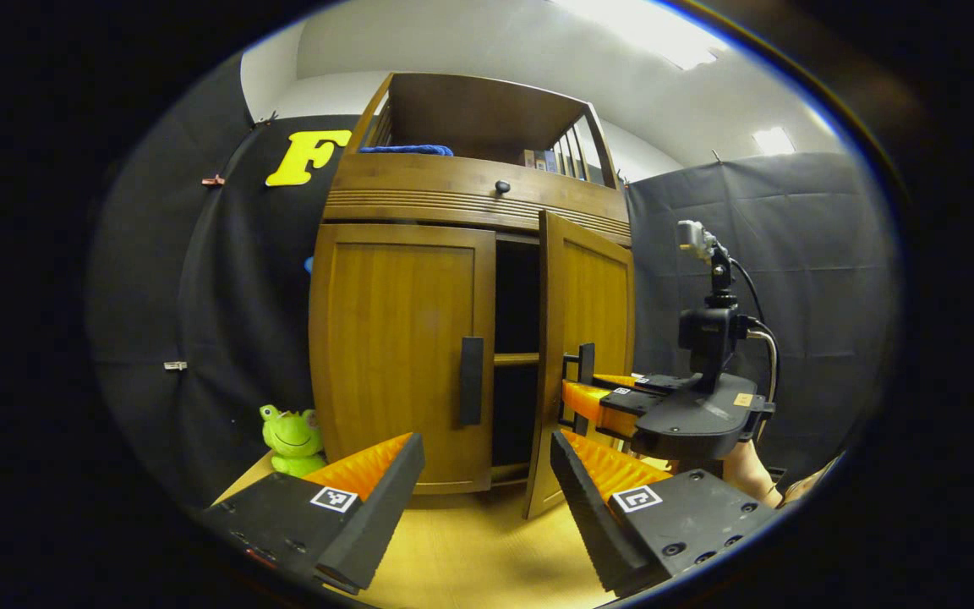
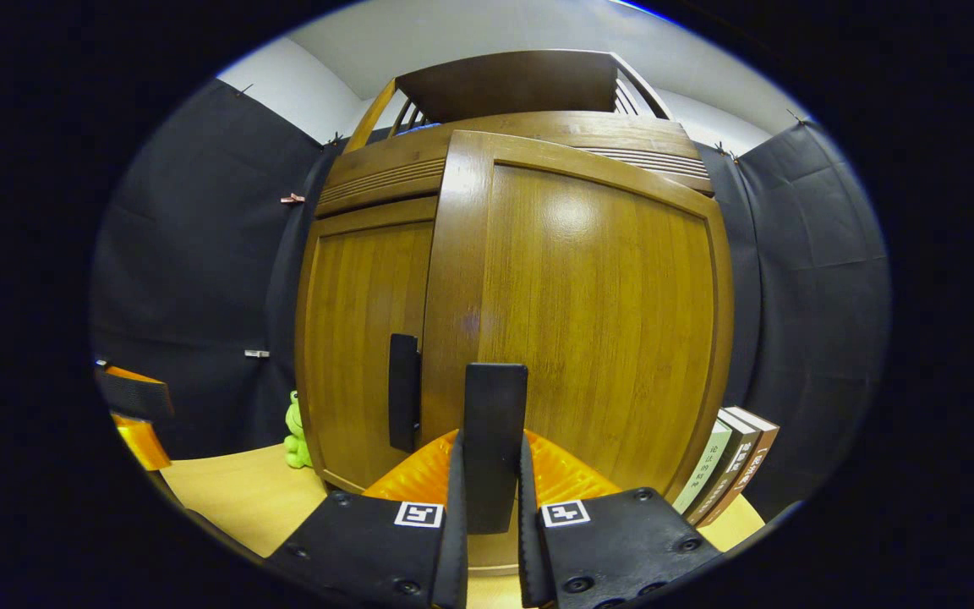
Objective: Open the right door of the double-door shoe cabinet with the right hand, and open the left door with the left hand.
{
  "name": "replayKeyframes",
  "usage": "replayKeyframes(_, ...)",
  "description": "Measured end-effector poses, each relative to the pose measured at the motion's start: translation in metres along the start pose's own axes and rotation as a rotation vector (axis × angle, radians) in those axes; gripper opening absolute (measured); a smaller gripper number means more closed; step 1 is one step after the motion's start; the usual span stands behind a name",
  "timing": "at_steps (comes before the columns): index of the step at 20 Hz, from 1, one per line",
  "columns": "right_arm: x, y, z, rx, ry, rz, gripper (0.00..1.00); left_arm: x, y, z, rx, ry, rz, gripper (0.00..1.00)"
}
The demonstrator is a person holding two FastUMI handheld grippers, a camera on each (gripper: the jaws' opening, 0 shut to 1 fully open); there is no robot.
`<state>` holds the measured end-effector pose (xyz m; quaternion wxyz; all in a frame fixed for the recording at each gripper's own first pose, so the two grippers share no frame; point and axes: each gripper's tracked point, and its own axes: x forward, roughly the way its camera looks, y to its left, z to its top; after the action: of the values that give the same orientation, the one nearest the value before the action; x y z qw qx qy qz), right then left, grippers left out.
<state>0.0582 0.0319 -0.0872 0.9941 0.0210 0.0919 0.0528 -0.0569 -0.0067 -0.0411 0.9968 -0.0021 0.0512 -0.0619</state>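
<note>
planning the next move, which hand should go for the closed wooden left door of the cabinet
Left. The left gripper hangs open facing the closed wooden left door's black bar handle, while the right gripper is shut on the ajar right door's black handle.

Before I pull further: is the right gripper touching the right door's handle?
Touching: in the right gripper view, the right gripper has both fingers pressed against the right door's handle.

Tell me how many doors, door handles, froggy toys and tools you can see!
Doors: 2, the left door shut and the right door partly open
Door handles: 2, left handle and right handle
Frog toys: 1
Tools: 2, left tool and right tool
Total: 7
</note>
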Motion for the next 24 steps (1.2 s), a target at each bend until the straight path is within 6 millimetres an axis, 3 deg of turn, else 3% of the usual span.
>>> replayKeyframes(2, -0.012, -0.004, 0.001, -0.008, 0.001, 0.01, 0.24, 0.005, -0.007, -0.001, 0.0, 0.001, -0.015, 0.94)
replayKeyframes(4, -0.024, -0.008, 0.004, -0.011, -0.003, 0.024, 0.28, 0.011, -0.013, -0.002, -0.001, 0.0, -0.021, 0.94)
replayKeyframes(10, -0.067, -0.033, 0.008, 0.007, 0.003, 0.044, 0.24, 0.032, -0.034, -0.001, -0.021, -0.012, -0.046, 0.94)
replayKeyframes(11, -0.074, -0.037, 0.009, 0.008, 0.004, 0.043, 0.28, 0.037, -0.039, -0.002, -0.022, -0.013, -0.05, 0.94)
replayKeyframes(12, -0.079, -0.041, 0.01, 0.009, 0.004, 0.042, 0.23, 0.041, -0.044, -0.001, -0.023, -0.013, -0.053, 0.94)
replayKeyframes(13, -0.084, -0.046, 0.01, 0.01, 0.002, 0.042, 0.27, 0.043, -0.048, -0.004, -0.026, -0.019, -0.051, 0.94)
replayKeyframes(14, -0.089, -0.051, 0.011, 0.014, 0.001, 0.041, 0.23, 0.047, -0.052, -0.004, -0.025, -0.023, -0.047, 0.94)
replayKeyframes(17, -0.104, -0.062, 0.013, 0.025, 0.002, 0.035, 0.27, 0.057, -0.061, -0.009, -0.009, -0.018, -0.035, 0.94)
replayKeyframes(24, -0.133, -0.1, 0.016, 0.037, -0.014, -0.023, 0.27, 0.079, -0.087, -0.017, -0.011, 0.003, -0.043, 0.92)
